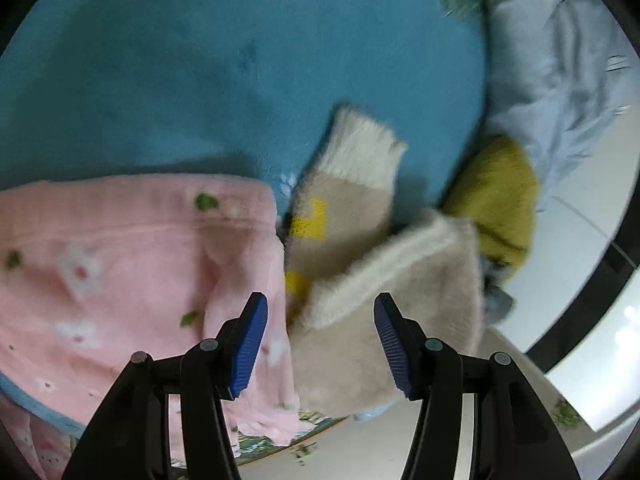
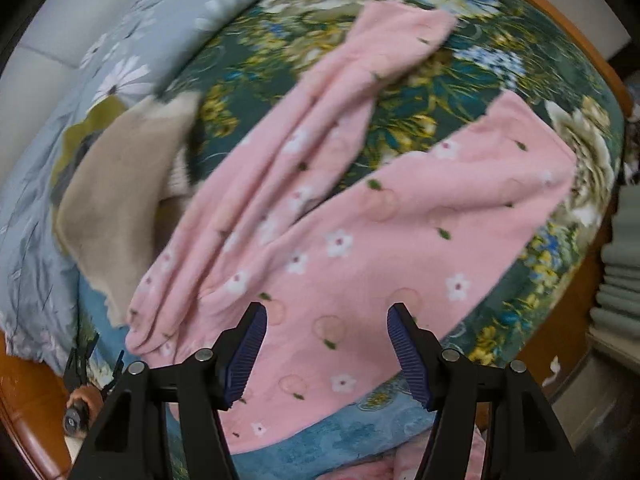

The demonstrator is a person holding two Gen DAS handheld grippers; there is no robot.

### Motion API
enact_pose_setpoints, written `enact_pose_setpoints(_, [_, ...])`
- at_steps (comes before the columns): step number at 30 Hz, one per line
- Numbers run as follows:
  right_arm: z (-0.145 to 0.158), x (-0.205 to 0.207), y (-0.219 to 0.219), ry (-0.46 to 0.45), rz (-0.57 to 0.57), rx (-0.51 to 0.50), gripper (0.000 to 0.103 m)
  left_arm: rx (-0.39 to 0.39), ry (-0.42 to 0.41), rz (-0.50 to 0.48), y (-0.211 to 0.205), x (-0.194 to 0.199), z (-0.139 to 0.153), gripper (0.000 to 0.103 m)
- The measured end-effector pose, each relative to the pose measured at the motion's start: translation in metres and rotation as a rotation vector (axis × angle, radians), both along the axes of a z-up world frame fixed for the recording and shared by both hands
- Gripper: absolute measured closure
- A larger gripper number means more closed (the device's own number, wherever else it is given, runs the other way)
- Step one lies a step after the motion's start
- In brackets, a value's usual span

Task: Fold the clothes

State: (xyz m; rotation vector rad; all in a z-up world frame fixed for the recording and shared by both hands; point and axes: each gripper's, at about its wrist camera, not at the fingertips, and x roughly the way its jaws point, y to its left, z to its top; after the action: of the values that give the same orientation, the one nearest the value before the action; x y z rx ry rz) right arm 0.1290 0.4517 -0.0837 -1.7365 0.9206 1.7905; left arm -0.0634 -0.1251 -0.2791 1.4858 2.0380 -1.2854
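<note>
Pink flowered trousers lie spread on the bed, both legs pointing away in the right wrist view; their waist end also shows in the left wrist view. A beige fluffy garment with yellow patches lies next to them, and it also shows in the right wrist view. My left gripper is open and empty above the seam between pink and beige cloth. My right gripper is open and empty just above the trousers' waist.
The bed has a blue and green flowered cover and a teal part. A pale blue flowered quilt and an olive garment lie at the edge. A wooden bed frame and white floor tiles surround it.
</note>
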Motion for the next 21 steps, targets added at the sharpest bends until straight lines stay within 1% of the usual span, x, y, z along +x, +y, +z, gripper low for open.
enact_pose_setpoints(2, [-0.004, 0.001, 0.003, -0.022, -0.01, 0.008, 0.037, 0.001, -0.073, -0.032, 0.009, -0.008, -0.017, 0.047])
enact_pose_setpoints(5, [-0.009, -0.001, 0.002, -0.041, -0.009, 0.005, 0.037, -0.012, -0.147, -0.068, 0.017, -0.017, -0.032, 0.047])
enact_pose_setpoints(6, [-0.01, -0.002, 0.001, -0.046, -0.007, 0.005, 0.037, -0.024, -0.179, -0.094, 0.02, -0.02, -0.036, 0.048])
enact_pose_setpoints(7, [-0.011, -0.003, 0.001, -0.052, -0.005, 0.004, 0.037, -0.037, -0.209, -0.12, 0.022, -0.023, -0.039, 0.053])
enact_pose_setpoints(8, [-0.013, -0.004, 0.0, -0.057, -0.003, 0.003, 0.037, -0.054, -0.225, -0.138, 0.023, -0.025, -0.038, 0.069])
enact_pose_setpoints(9, [-0.013, -0.006, -0.001, -0.058, 0.001, 0.001, 0.037, -0.071, -0.24, -0.156, 0.025, -0.026, -0.038, 0.081])
enact_pose_setpoints(10, [-0.014, -0.008, -0.002, -0.059, 0.006, -0.002, 0.037, -0.088, -0.256, -0.174, 0.026, -0.028, -0.037, 0.087])
enact_pose_setpoints(11, [-0.015, -0.01, -0.003, -0.06, 0.01, -0.005, 0.037, -0.105, -0.271, -0.192, 0.027, -0.029, -0.036, 0.095])
enact_pose_setpoints(14, [-0.015, -0.018, -0.006, -0.058, 0.03, -0.01, 0.037, -0.156, -0.314, -0.244, 0.031, -0.034, -0.034, 0.098])
enact_pose_setpoints(15, [-0.016, -0.02, -0.007, -0.057, 0.036, -0.011, 0.037, -0.165, -0.297, -0.244, 0.031, -0.033, -0.03, 0.099])
enact_pose_setpoints(18, [-0.017, -0.026, -0.009, -0.05, 0.049, -0.021, 0.037, -0.145, -0.136, -0.2, 0.025, -0.033, -0.001, 0.1])
enact_pose_setpoints(19, [-0.018, -0.027, -0.01, -0.045, 0.054, -0.025, 0.037, -0.126, -0.033, -0.19, 0.022, -0.036, 0.016, 0.1])
enact_pose_setpoints(20, [-0.018, -0.029, -0.011, -0.038, 0.059, -0.029, 0.037, -0.147, 0.093, -0.207, 0.017, -0.041, 0.042, 0.1])
enact_pose_setpoints(21, [-0.018, -0.03, -0.012, -0.032, 0.063, -0.032, 0.037, -0.178, 0.19, -0.225, 0.014, -0.042, 0.063, 0.1])
